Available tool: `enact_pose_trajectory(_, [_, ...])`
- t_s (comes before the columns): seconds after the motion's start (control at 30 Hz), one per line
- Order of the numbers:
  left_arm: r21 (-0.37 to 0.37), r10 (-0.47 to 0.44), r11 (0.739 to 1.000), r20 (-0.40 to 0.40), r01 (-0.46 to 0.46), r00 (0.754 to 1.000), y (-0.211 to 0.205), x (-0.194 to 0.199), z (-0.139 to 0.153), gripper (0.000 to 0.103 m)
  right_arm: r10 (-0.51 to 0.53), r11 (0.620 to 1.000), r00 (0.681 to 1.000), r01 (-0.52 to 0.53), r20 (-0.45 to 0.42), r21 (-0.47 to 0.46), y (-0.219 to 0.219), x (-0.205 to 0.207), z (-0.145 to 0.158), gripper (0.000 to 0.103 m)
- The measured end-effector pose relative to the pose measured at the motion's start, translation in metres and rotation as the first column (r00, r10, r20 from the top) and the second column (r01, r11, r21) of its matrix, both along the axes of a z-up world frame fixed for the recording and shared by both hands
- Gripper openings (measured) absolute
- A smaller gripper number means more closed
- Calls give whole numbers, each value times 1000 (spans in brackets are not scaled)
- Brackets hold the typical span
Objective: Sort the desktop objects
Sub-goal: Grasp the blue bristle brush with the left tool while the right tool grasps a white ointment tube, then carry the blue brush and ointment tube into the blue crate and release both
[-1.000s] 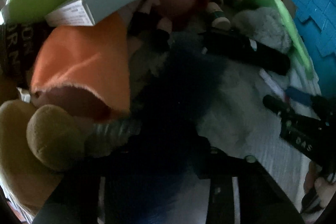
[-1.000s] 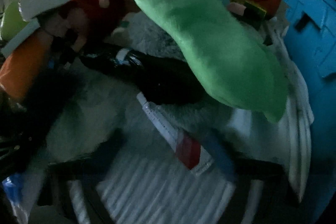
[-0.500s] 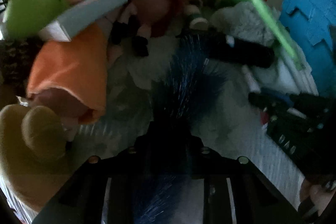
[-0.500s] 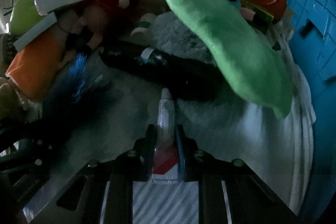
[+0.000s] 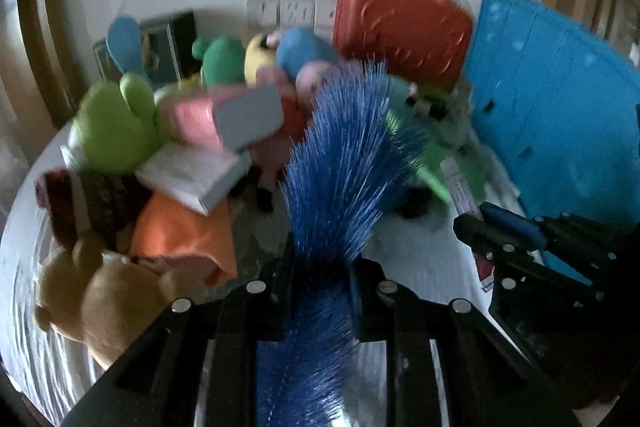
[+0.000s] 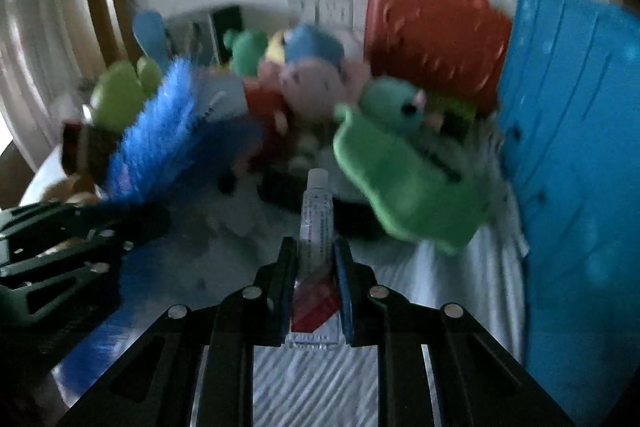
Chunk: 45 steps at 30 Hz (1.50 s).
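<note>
The left gripper (image 5: 320, 267) pinched a blue brush (image 5: 344, 155); the right gripper (image 6: 316, 267) clamped a white tube (image 6: 316, 227), both above the near cloth. The slick tube could slip, or the bristles snag the toys (image 5: 116, 123) behind.

Beyond right claw (image 6: 314, 267): heap of plush toys (image 6: 316, 83); behind heap, red plastic carry-case (image 6: 436, 39); right, blue plastic crate (image 6: 576, 163).

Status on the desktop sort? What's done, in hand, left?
Done: nothing looks sorted.

In hand: left gripper is shut on the blue bristle brush; right gripper is shut on the small tube. Both are held above the pile.

Left: plush toys, boxes and an orange cloth lie heaped beside the blue crate.
</note>
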<state>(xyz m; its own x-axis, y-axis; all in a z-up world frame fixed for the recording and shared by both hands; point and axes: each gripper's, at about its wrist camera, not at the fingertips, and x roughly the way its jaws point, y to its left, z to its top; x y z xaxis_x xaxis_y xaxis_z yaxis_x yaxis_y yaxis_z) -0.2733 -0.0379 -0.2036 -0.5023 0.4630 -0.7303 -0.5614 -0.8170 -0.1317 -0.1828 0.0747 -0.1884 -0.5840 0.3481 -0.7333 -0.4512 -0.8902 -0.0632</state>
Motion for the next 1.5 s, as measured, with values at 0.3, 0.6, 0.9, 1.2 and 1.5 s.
enact_pose_trajectory(0.3, [103,-61,992,-147,77,987,0,16,77,18,-55,990,989,72,-136,124,-26,26,89,19])
enact_pose_trajectory(0.6, [196,-135,959,-319,205,938,4,60,164,16,-147,947,954,212,-260,242,-53,84,171,19])
enact_pose_trajectory(0.9, [289,-167,882,-548,372,820,60,147,291,16,-249,860,879,394,-407,325,-28,174,261,19])
enact_pose_trajectory(1.2, [314,-264,818,-540,482,799,206,256,311,15,-376,777,827,527,-418,345,84,298,294,19])
enact_pose_trajectory(1.5, [62,-260,947,-425,314,867,349,278,252,21,-388,861,892,441,-233,253,192,369,246,19])
